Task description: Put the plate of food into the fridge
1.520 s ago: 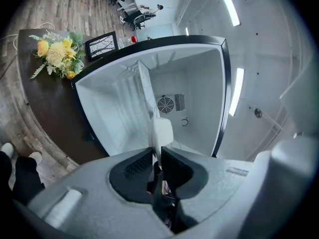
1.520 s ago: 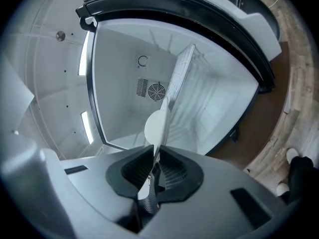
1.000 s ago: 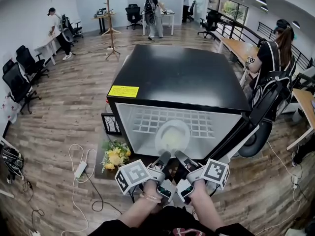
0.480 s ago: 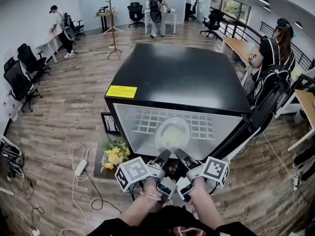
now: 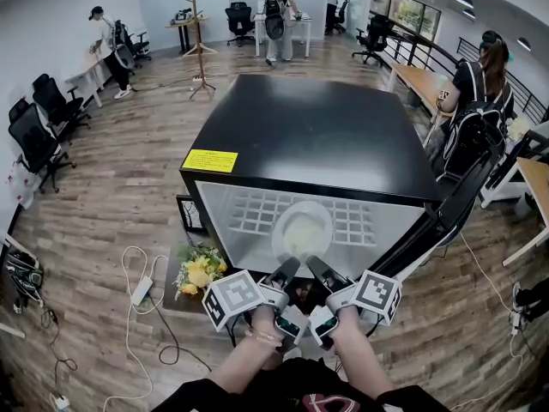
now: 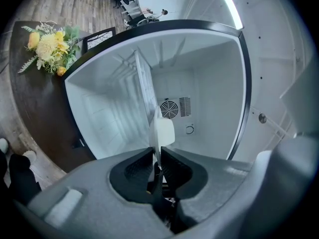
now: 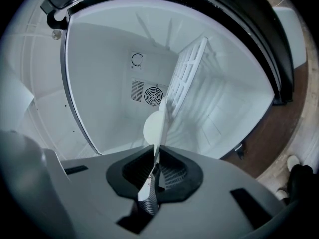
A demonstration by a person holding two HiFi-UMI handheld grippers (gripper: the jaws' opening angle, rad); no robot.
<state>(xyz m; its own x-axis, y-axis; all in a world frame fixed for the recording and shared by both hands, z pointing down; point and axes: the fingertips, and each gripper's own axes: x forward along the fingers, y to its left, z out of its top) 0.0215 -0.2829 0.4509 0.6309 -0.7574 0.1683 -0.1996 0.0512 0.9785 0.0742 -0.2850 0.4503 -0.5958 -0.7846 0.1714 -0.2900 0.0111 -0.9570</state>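
Note:
A white plate (image 5: pixel 302 231) with pale food is held level in the open fridge (image 5: pixel 313 136), over its white wire shelf (image 5: pixel 254 213). My left gripper (image 5: pixel 289 268) is shut on the plate's near rim, and my right gripper (image 5: pixel 313 266) is shut on the same rim just beside it. In the left gripper view the plate (image 6: pixel 162 131) shows edge-on, pinched between the jaws of the left gripper (image 6: pixel 156 156). The right gripper view shows the plate (image 7: pixel 155 125) clamped in the right gripper (image 7: pixel 155 156), with the shelf (image 7: pixel 188 76) and the fridge's back wall fan beyond.
The fridge door (image 5: pixel 450 209) stands open to the right. A bunch of yellow flowers (image 5: pixel 200 274) and a small picture frame (image 5: pixel 192 216) lie at the fridge's left foot, and a power strip (image 5: pixel 140 294) with cables is on the floor. People, desks and chairs stand further off.
The plate and both grippers have edged slightly forward into the fridge opening. Both grips are unchanged.

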